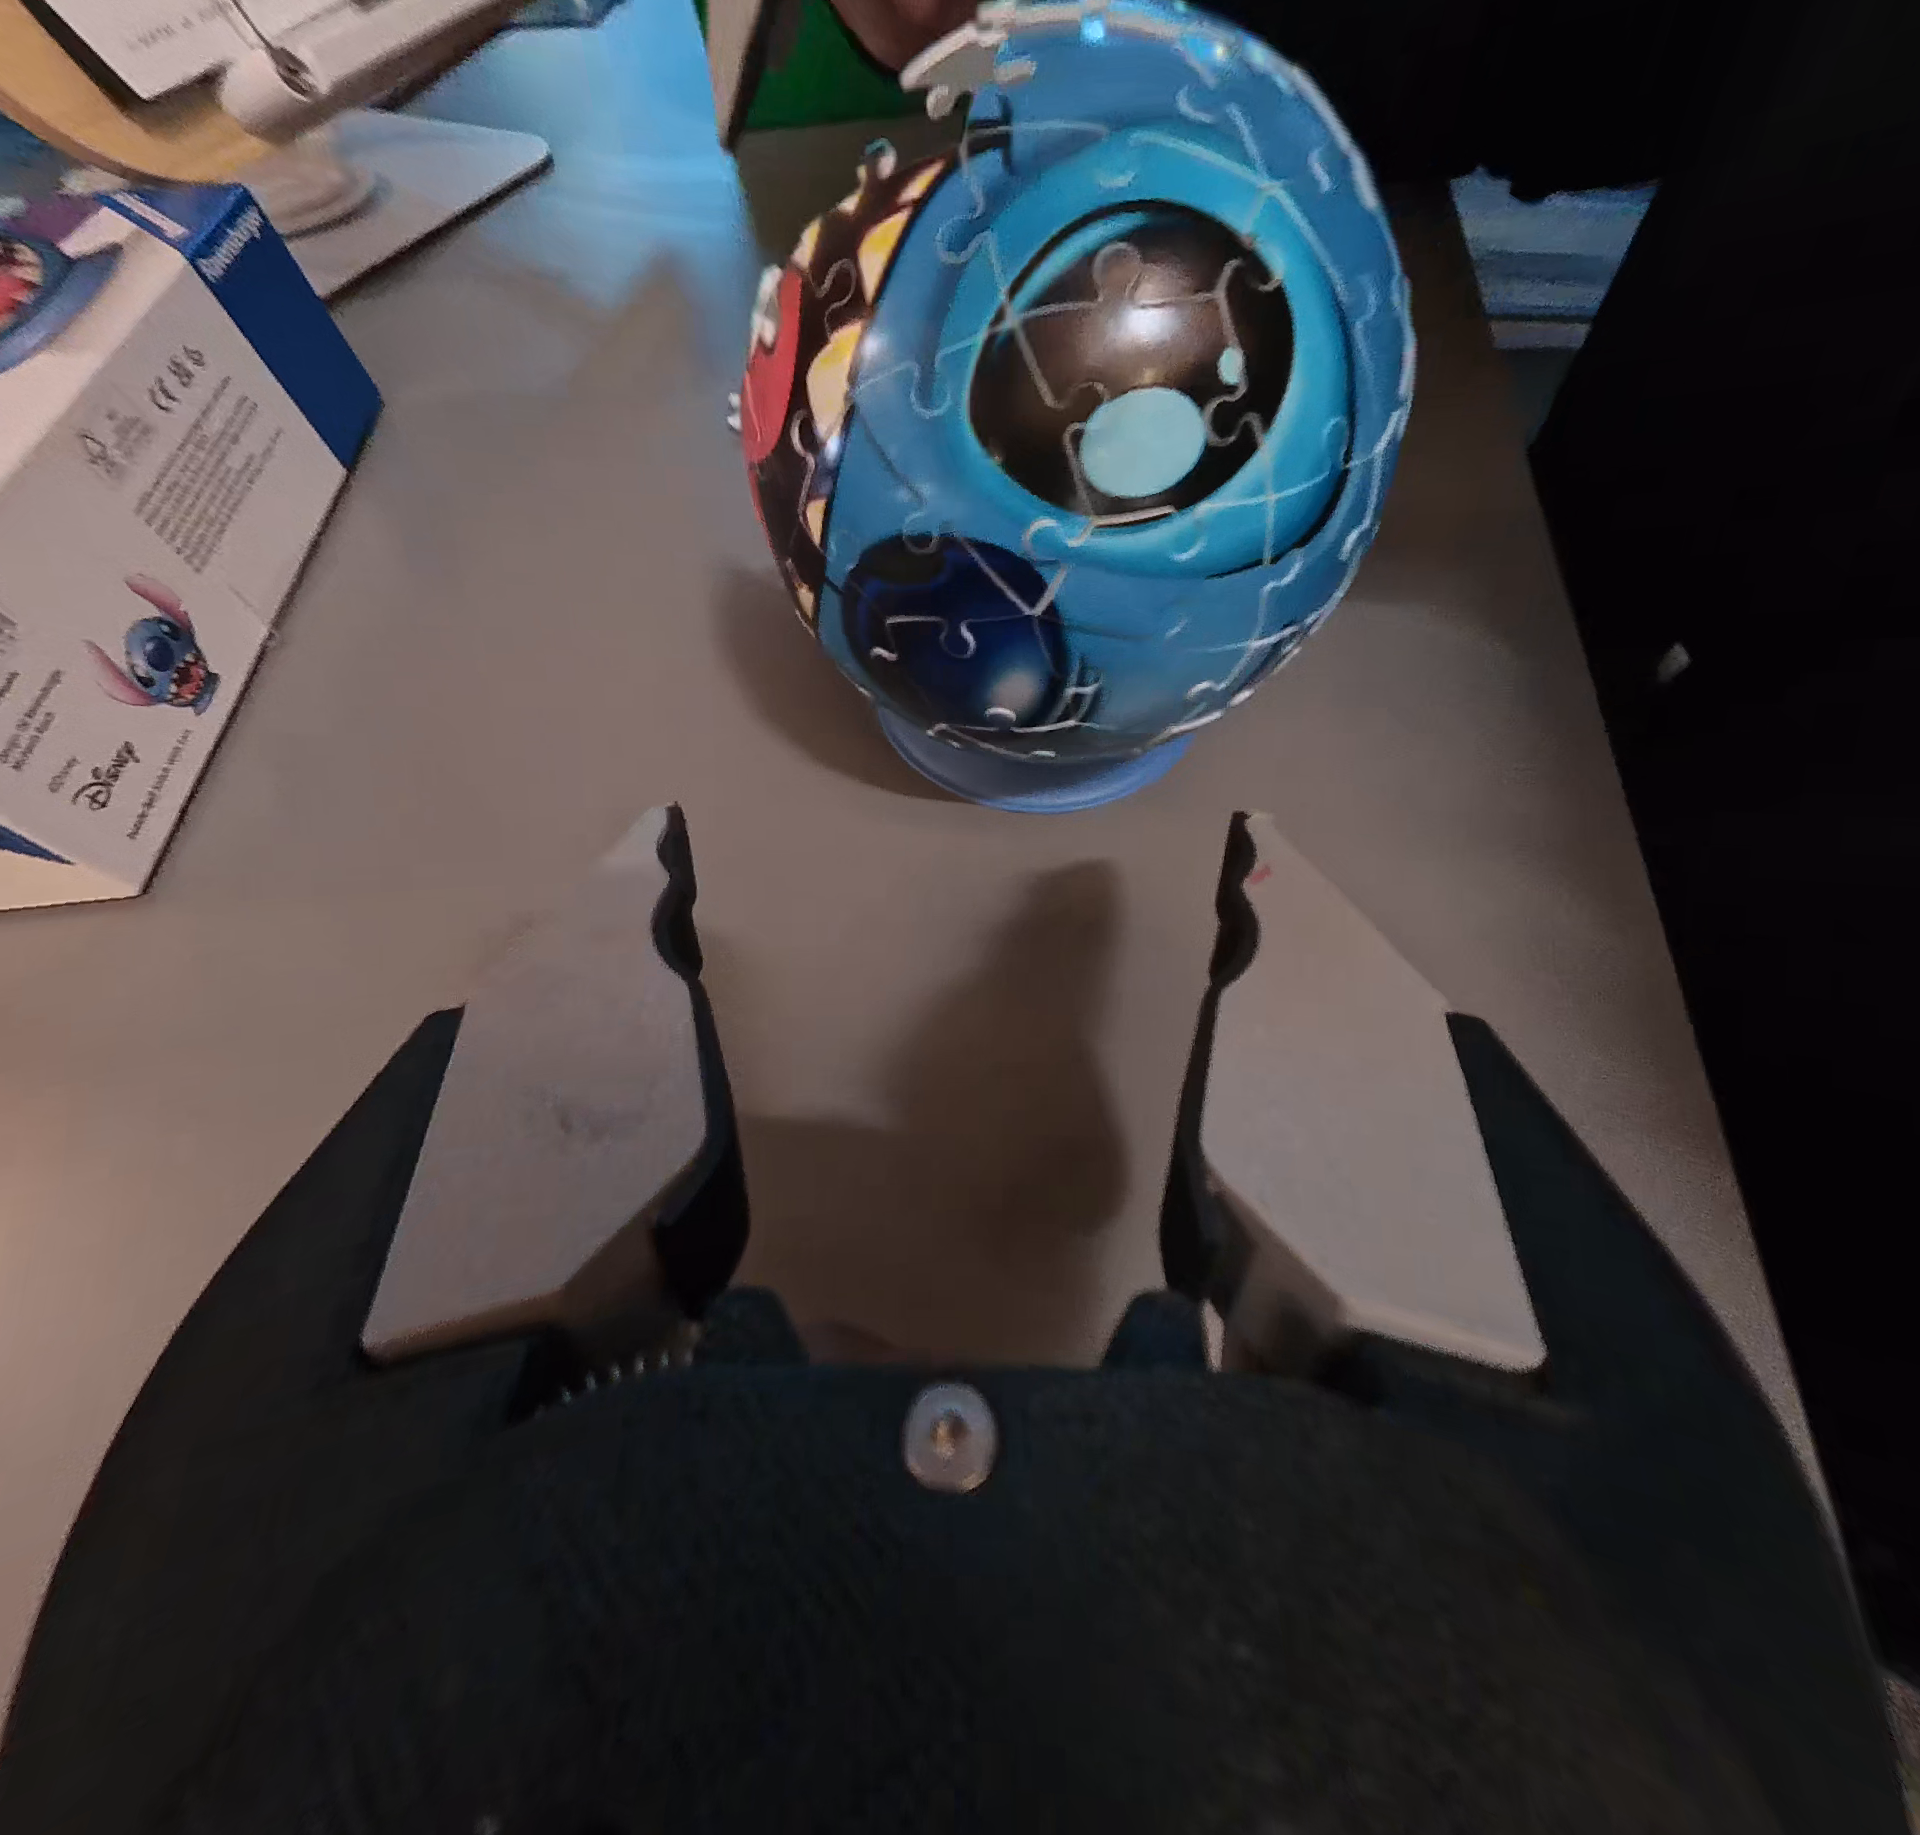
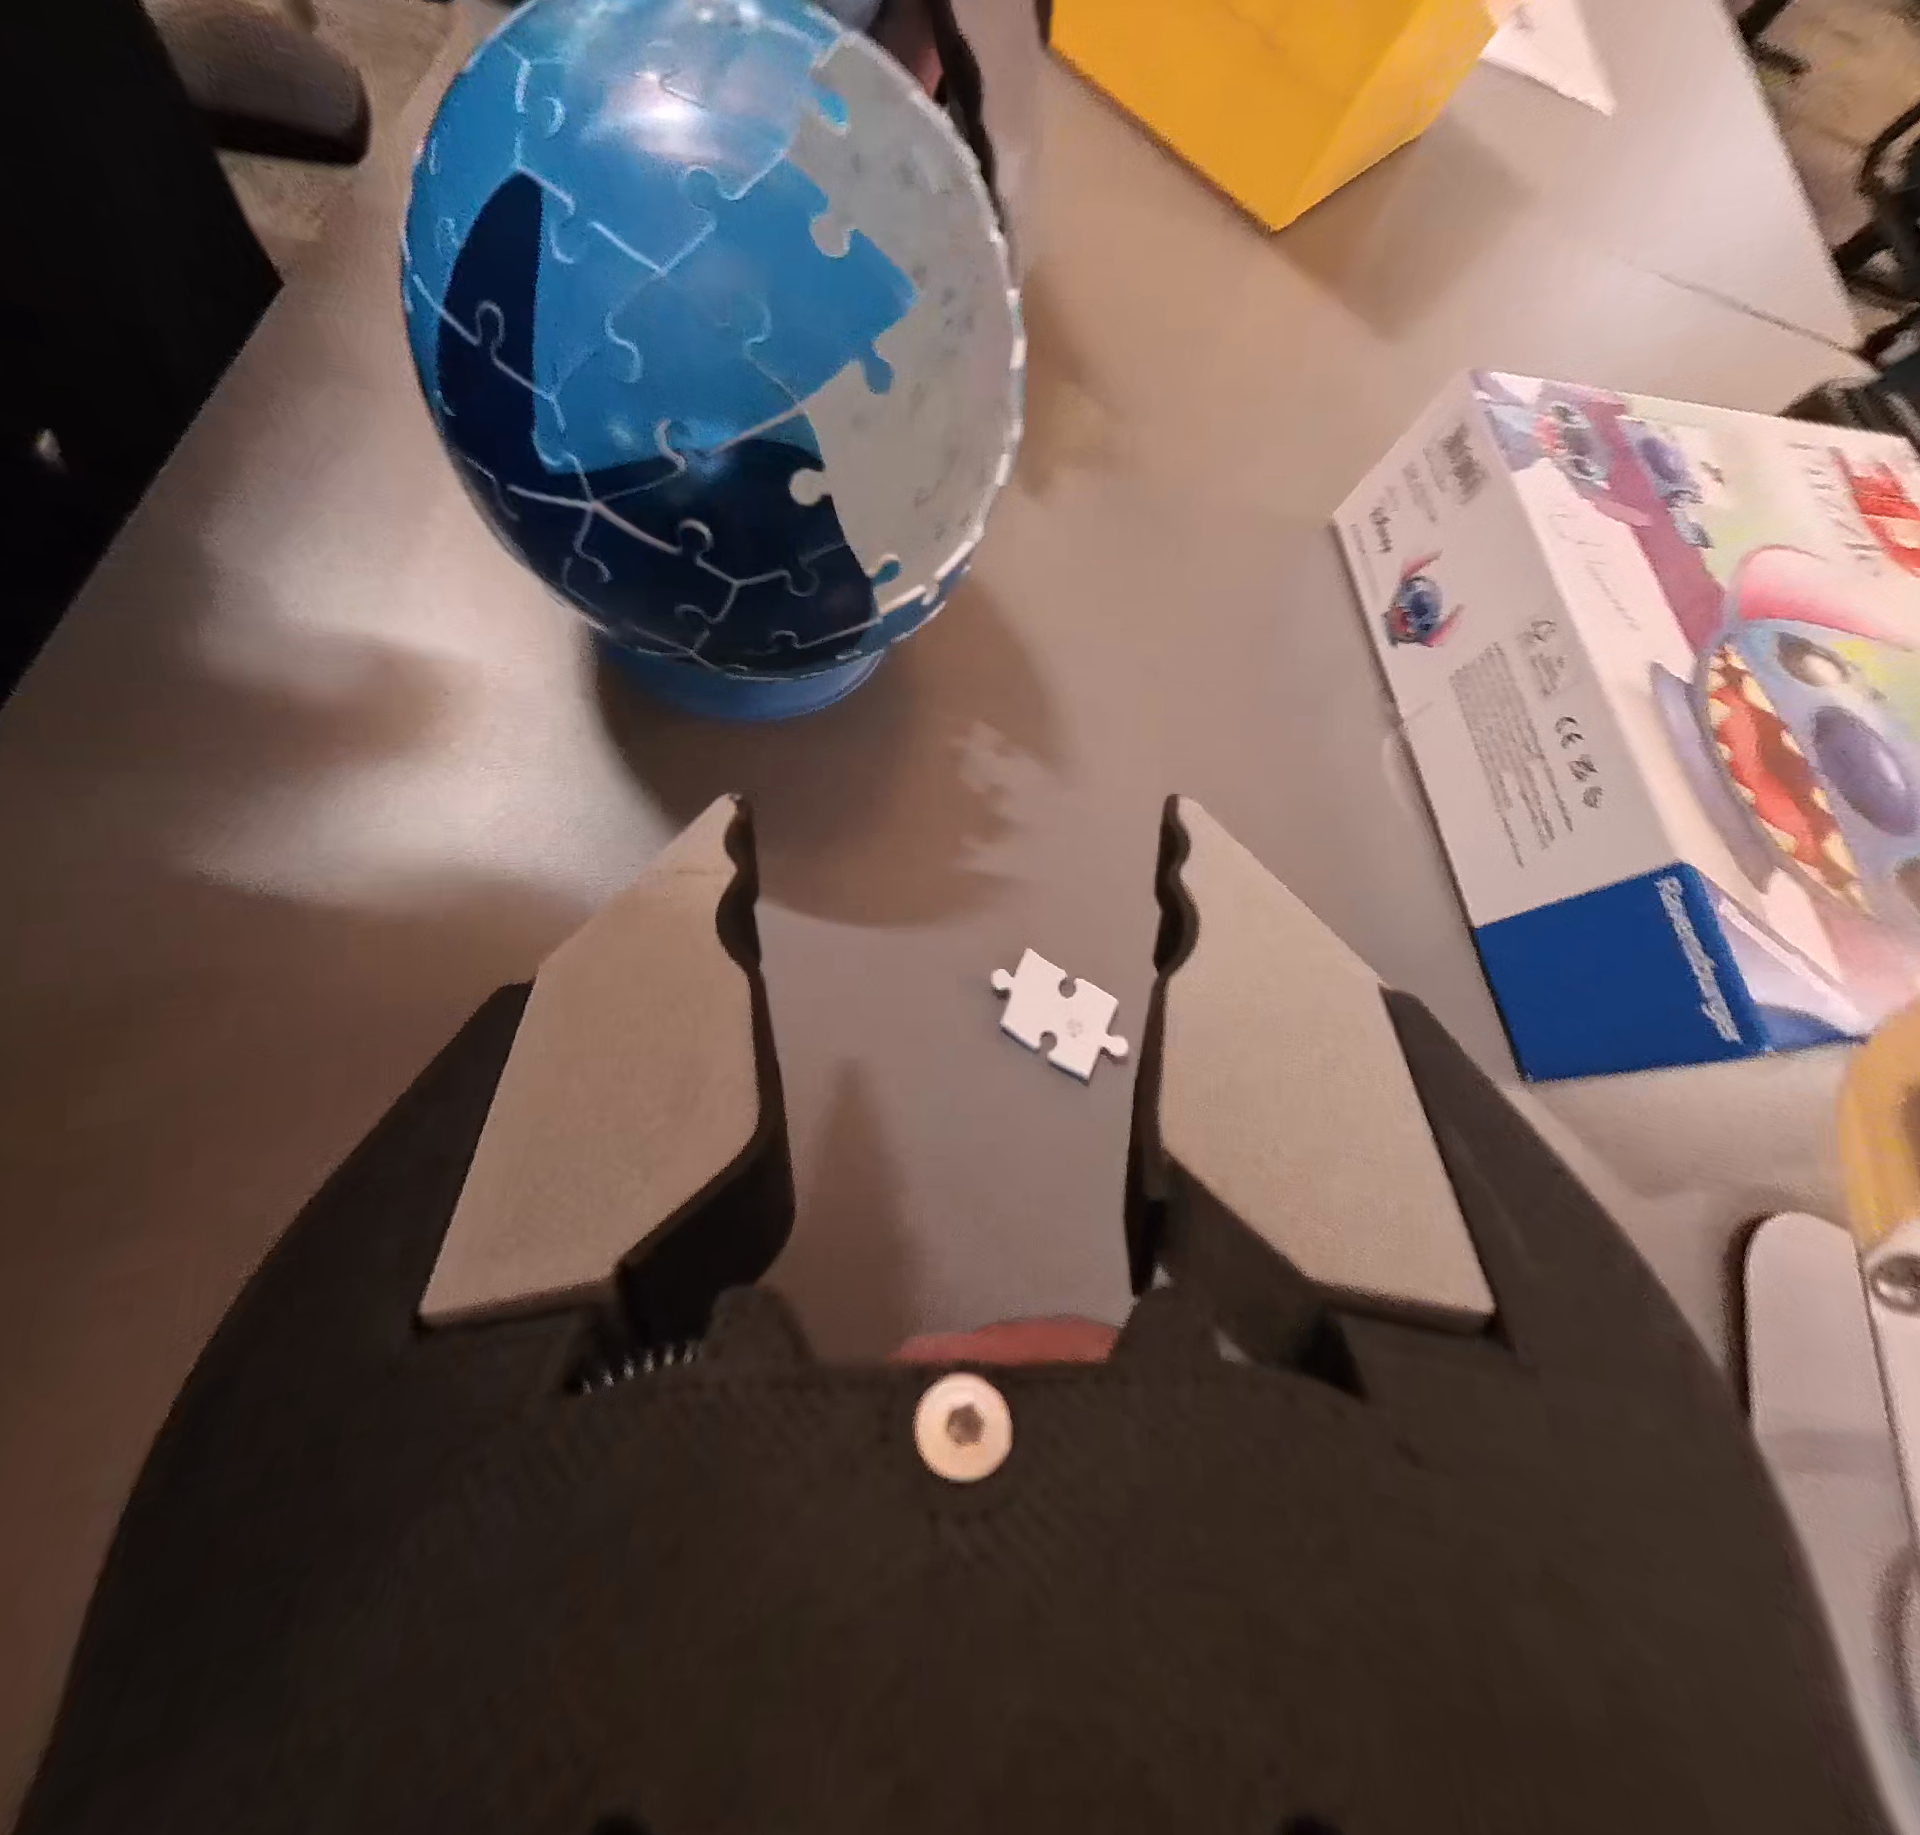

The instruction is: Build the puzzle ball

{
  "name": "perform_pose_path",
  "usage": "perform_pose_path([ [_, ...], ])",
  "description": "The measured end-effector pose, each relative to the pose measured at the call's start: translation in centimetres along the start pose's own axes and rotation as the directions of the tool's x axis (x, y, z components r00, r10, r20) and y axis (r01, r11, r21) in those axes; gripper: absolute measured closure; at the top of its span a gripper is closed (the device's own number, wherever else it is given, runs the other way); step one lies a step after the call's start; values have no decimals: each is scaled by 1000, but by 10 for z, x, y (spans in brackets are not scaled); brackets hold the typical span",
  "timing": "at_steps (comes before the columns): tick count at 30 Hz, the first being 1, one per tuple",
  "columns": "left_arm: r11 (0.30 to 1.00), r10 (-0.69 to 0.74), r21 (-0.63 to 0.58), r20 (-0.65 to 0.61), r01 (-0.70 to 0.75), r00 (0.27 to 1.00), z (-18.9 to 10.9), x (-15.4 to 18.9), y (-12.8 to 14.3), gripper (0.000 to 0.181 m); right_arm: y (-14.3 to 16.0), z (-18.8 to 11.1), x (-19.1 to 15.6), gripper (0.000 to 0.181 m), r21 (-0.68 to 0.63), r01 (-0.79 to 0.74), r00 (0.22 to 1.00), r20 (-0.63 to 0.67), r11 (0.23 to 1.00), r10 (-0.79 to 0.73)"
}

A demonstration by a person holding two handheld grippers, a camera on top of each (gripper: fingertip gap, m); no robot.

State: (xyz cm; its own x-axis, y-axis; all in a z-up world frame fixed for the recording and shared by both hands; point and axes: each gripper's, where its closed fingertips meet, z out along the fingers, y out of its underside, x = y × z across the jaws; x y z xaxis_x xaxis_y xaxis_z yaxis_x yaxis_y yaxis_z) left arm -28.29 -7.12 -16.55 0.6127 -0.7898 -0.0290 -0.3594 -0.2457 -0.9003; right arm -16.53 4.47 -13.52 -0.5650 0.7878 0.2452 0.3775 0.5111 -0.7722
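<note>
My left tongs [image 1: 951,850] hang released over the grey table [image 1: 520,559], holding nothing, with the partly built blue plastic puzzle ball [image 1: 1081,403] just ahead of them on its round blue stand [image 1: 1039,783]. My right tongs [image 2: 951,840] are released too and empty, and a loose white jigsaw piece [image 2: 1060,1016] lies face down on the table between their fingers, nearer the right one.

That piece is my likely next pick, and it worries me. It lies flat and thin, so the tips could skid over it or flick it away if I close too high. If I do get it, pressing it into the ball may tip the ball off its small stand or pop out neighbouring pieces, unless my left tongs steady the shell first. At the top, seen from the left wrist, one white piece [image 1: 971,55] juts out past the rim and looks easy to knock loose.

From the right wrist, a wide pale gap [image 2: 914,331] shows where pieces are missing, but I cannot tell how many. The loose piece's printed side is hidden, so its place is unknown. Both views are blurred. The white and blue puzzle box [image 2: 1662,705] is cut off at the edge, as is a yellow box [image 2: 1278,50] behind the ball.
</note>
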Motion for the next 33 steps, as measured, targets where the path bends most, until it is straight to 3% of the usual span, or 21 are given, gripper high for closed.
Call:
perform_pose_path([
  [7,986,-93,147,104,77,990,-19,-10,-14,93,-1,19,-25,106,-98,151,984,106,984,-140],
  [11,985,-117,139,145,97,983,-19,-11,-12,95,-8,14,-29,113,-99,208,974,109,973,-197],
  [16,988,-120,115,162,102,980,-13,2,-11,94,-6,8,-20,141,-42,185,983,0,982,-185],
  [18,985,-131,131,169,109,977,-14,4,-13,95,-3,4,-13,166,-23,146,988,-47,989,-146],
  [19,984,-136,138,176,112,975,-15,5,-14,96,-4,3,-7,181,-6,105,991,-79,994,-105],
  [22,981,-149,151,199,119,969,-16,4,-15,97,8,5,21,181,-39,-239,964,-131,970,232],
  [24,982,-153,140,209,125,966,-14,3,-14,99,15,9,23,154,-81,-521,854,-67,850,516],
  [26,985,-147,116,208,125,967,-11,4,-11,99,4,13,16,135,-109,-725,673,97,680,733],
  [28,988,-142,88,205,127,968,-8,5,-8,99,-16,13,21,135,-117,-800,559,215,589,801],
  [33,990,-134,68,215,122,967,-5,6,-7,100,-36,22,41,130,-232,-760,577,191,607,794],
])
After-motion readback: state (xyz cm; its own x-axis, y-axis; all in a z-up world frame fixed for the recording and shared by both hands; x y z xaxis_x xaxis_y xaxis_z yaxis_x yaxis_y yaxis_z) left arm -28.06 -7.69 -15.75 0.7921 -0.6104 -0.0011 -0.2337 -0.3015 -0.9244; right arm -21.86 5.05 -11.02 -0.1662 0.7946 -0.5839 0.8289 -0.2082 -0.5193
